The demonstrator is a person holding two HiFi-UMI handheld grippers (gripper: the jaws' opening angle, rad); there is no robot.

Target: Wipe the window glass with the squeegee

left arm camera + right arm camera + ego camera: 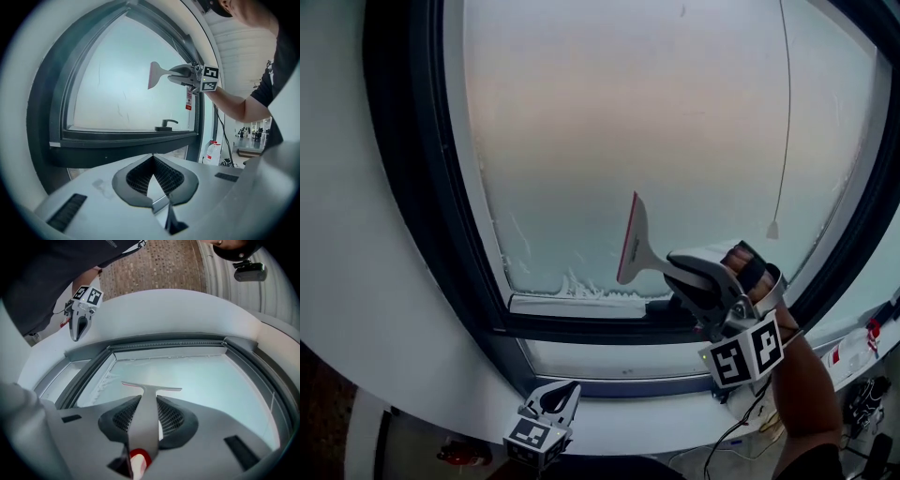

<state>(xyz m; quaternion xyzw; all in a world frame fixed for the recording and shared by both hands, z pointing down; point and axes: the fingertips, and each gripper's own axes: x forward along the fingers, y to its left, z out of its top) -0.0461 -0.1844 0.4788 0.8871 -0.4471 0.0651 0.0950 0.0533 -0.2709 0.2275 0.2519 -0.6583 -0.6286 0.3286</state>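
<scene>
My right gripper [682,274] pinches the squeegee [631,242] by its grey handle, the jaws clamped on either side of it. The blade stands nearly upright, its red-edged rubber against the lower part of the window glass [675,122], just above the bottom of the dark frame [408,187], where white foam [581,284] clings. My left gripper [557,397] hangs low below the sill, well apart from the glass, jaws pressed together at the tips on nothing.
</scene>
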